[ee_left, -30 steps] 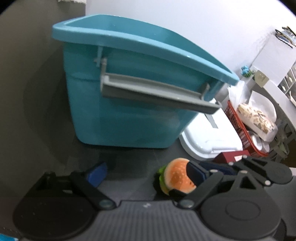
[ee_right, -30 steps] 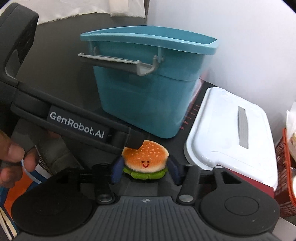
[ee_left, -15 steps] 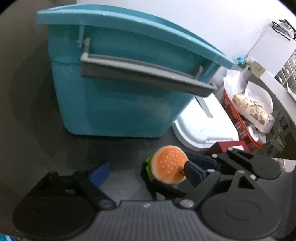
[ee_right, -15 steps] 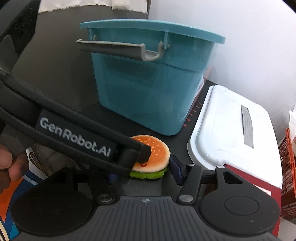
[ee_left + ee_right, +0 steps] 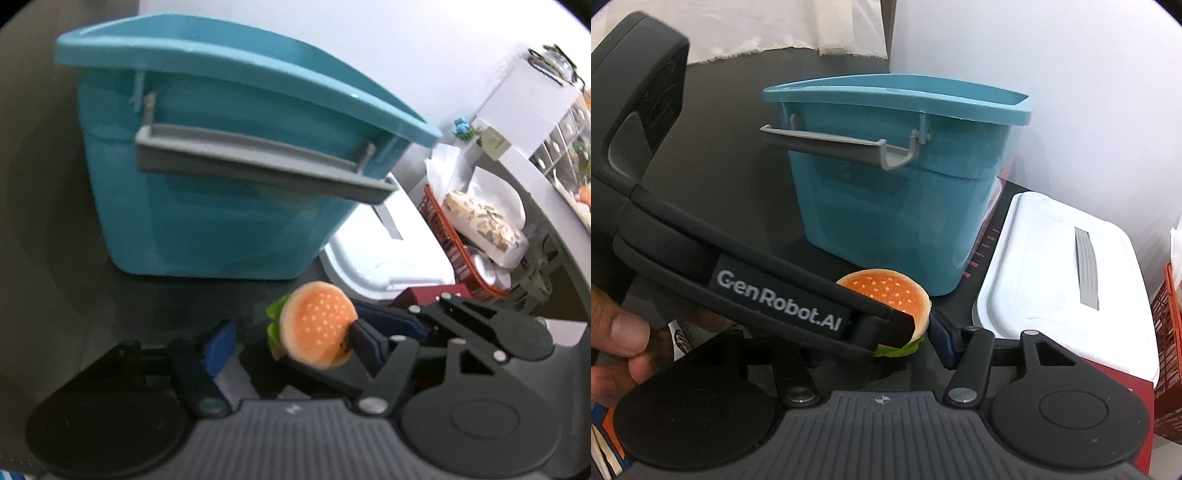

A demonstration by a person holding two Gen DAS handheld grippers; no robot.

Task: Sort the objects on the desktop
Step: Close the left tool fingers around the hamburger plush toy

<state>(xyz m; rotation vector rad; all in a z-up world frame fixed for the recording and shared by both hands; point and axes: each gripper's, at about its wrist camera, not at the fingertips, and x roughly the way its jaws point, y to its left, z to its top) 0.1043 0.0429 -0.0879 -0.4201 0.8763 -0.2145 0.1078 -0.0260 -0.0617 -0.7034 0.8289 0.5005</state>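
Two grippers meeting at a toy burger in front of the teal bin

The teal bin (image 5: 897, 173) is standing on the dark desk (image 5: 55, 221), its grey handle (image 5: 834, 146) hanging on the near side; a white lidded box (image 5: 1067, 280) is lying just beside the bin. The toy burger (image 5: 886, 295) is sitting near the bin's base. The right gripper (image 5: 882, 343) is clamping the burger between its blue pads. The left gripper (image 5: 291, 339) is closing its jaws around the same burger, its right pad touching the bun.
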